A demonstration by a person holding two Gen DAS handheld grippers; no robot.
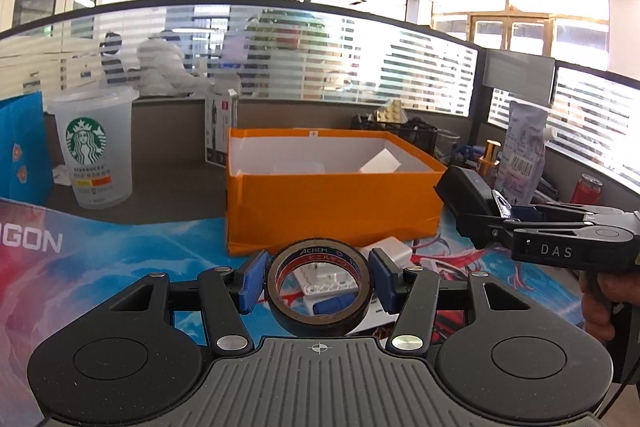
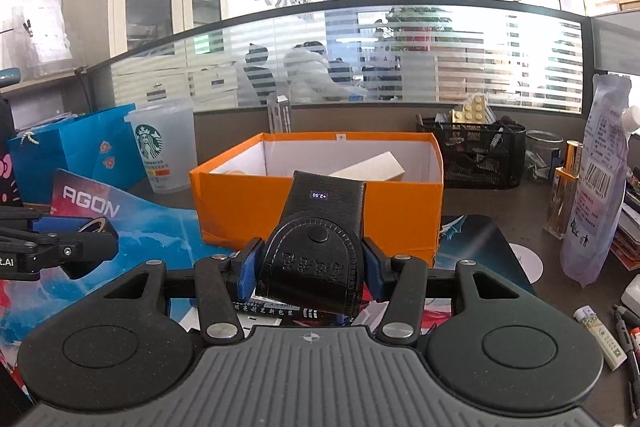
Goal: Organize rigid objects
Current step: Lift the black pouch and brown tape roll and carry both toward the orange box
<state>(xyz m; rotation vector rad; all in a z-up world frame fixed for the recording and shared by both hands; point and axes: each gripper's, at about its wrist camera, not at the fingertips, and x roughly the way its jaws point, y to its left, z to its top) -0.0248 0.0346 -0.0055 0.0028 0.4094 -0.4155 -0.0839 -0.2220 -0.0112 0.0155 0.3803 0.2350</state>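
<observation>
The open orange cardboard box (image 1: 336,203) with white inner walls serves as the landmark; it stands on a grey desk (image 1: 168,195), its near edge over a colourful printed desk mat (image 1: 120,267).

The left gripper (image 1: 318,283) hangs in front of the box's near wall, its blue pads (image 1: 254,281) pressed on either side of a black roll of adhesive tape (image 1: 318,321) with a red-and-blue printed core, held upright with its hole facing the camera. Through the hole, small white and blue items lie on the mat, too blurred to name.

The right gripper (image 2: 310,267) also hangs just in front of the box, right of the left one, clamped on a black leather-look glasses case (image 2: 320,243) with a snap flap and embossed characters; a small white label sits on its upper end. The case tilts up toward the box's rim, not yet over it.

Inside the box, a white rectangular block (image 2: 372,169) leans against the far right side.

Left of the box stands a translucent plastic cup (image 1: 94,147) with a green logo, and beyond it a blue paper bag (image 2: 72,151). Right of the box sits a black mesh desk organiser (image 2: 476,151).
</observation>
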